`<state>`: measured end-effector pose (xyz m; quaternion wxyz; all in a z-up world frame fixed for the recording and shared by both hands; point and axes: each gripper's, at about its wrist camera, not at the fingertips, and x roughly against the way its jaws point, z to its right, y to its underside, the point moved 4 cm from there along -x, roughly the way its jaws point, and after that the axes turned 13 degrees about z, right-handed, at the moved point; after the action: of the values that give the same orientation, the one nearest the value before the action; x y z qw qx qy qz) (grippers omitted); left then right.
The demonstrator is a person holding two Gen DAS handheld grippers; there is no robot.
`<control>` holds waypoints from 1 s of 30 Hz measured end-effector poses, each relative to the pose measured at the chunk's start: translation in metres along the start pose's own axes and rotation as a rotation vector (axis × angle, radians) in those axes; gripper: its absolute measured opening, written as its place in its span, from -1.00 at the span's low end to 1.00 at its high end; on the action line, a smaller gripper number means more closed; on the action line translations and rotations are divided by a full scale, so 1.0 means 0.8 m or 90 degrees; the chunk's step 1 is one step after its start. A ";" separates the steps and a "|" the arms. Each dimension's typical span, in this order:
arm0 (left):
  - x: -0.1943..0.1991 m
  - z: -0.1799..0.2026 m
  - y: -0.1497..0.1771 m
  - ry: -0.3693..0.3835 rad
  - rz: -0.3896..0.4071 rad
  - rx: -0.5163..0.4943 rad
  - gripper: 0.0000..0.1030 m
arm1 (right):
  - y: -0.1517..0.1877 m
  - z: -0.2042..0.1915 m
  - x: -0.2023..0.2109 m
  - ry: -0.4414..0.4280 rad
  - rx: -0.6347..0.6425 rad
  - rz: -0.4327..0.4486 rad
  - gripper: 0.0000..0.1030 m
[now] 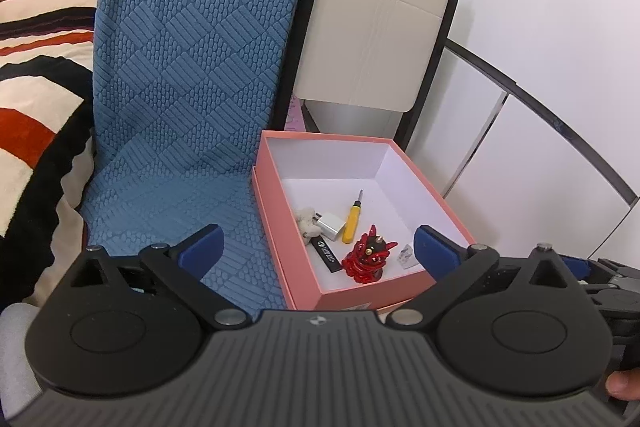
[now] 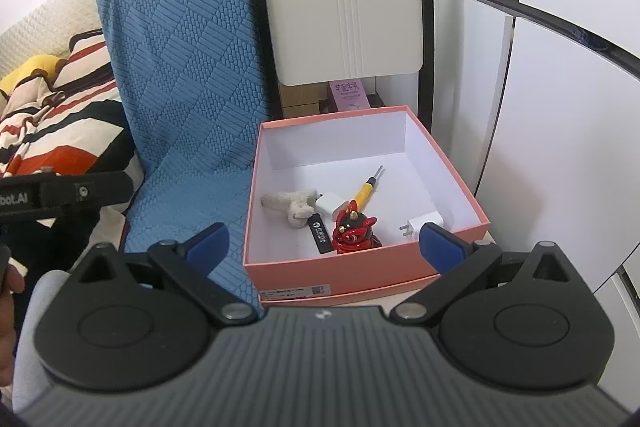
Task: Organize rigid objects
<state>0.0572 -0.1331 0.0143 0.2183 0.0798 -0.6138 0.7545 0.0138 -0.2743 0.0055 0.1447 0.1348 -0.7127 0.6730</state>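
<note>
Pink box [image 2: 360, 267] ahead of both tongs holds screwdriver [image 2: 366, 191], red figurine [image 2: 354, 233], two chargers | left tongs [image 1: 318, 247] wide, empty | right tongs [image 2: 324, 247] wide, empty | nothing loose outside; sorting looks about finished

Open pink box [image 2: 360, 273], white inside, holding yellow screwdriver [image 2: 367, 191], red figurine [image 2: 354, 233], 2 white chargers [image 2: 331, 205]

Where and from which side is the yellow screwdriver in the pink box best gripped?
Probably the yellow handle, from above. The screwdriver lies flat on the box floor, and its metal tip is thin. Fingers should close across the handle, clear of the white charger beside it.
</note>
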 end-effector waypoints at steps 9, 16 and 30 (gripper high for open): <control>-0.005 -0.002 0.001 -0.016 -0.007 0.005 1.00 | -0.001 0.003 0.000 -0.003 0.003 0.001 1.00; -0.010 0.000 0.003 -0.015 -0.020 -0.010 1.00 | 0.000 0.006 -0.002 -0.004 0.000 -0.003 1.00; -0.013 0.003 0.007 -0.016 -0.025 -0.020 1.00 | 0.001 0.007 -0.002 0.000 0.003 -0.005 1.00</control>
<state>0.0637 -0.1385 0.0063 0.2264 0.0977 -0.6268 0.7392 0.0149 -0.2796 0.0037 0.1470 0.1376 -0.7104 0.6744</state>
